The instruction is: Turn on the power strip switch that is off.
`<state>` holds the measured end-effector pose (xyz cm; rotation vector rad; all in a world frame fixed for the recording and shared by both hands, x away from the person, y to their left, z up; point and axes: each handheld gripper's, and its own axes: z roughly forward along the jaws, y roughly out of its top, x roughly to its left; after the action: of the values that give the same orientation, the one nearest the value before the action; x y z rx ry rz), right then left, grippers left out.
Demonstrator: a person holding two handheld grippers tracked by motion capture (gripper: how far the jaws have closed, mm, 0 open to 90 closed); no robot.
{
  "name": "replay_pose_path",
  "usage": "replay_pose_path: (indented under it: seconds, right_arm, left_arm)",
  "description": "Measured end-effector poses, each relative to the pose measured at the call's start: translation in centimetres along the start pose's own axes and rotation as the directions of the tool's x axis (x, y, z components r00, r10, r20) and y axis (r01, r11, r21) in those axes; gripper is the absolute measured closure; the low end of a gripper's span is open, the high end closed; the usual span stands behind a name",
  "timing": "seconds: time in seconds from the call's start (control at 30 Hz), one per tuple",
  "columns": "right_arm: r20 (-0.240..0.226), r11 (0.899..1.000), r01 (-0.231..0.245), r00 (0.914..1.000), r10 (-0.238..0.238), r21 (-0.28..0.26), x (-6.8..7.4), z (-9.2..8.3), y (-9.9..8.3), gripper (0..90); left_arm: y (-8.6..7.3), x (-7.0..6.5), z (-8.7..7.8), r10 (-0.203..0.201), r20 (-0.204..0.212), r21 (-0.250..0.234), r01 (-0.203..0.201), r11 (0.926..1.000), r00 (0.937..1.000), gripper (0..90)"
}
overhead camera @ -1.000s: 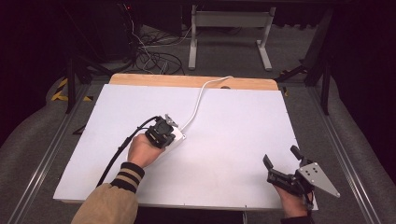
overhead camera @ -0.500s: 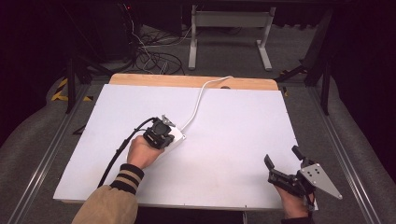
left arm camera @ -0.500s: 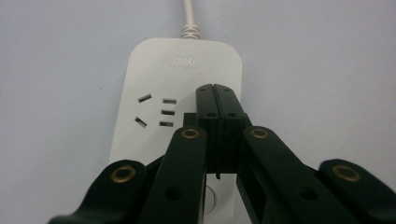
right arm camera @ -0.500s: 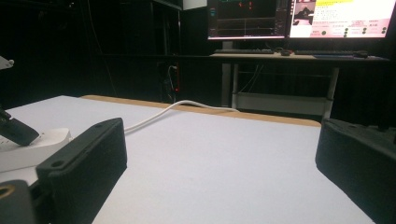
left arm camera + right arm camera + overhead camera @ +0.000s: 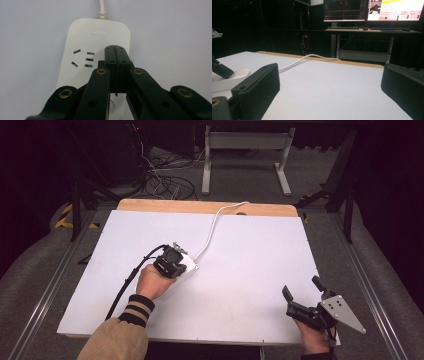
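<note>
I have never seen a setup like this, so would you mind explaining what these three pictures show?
A person holds a hand-operated two-jaw gripper in each hand. One camera looks down from above; one rides on each gripper, looking along its black jaws. On the white table lies a white power strip whose cord runs off the far edge. The left gripper has its jaws shut together, tips over the strip, gripping nothing. The right gripper rests near the table's front corner, jaws open and empty.

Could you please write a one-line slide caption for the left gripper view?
Left tool, jaws shut, poised over a white power strip beside its sockets on the white table.
</note>
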<state>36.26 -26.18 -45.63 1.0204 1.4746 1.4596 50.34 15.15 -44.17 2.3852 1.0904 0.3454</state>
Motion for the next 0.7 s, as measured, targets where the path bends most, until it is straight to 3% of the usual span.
replay_pose_path:
  seconds: [0.37,0.7]
  right_arm:
    - [0.005,1.0,-0.001,1.0,0.001,0.0,0.0,-0.17,0.04,2.4]
    - [0.005,1.0,0.004,1.0,-0.004,-0.003,0.03,-0.12,0.06,2.4]
  left_arm:
    - [0.12,0.13,0.06,-0.018,0.002,0.013,0.018,0.9998,0.9998,90.0]
    - [0.09,-0.07,0.07,-0.005,-0.014,0.009,0.005,1.0,0.9999,90.0]
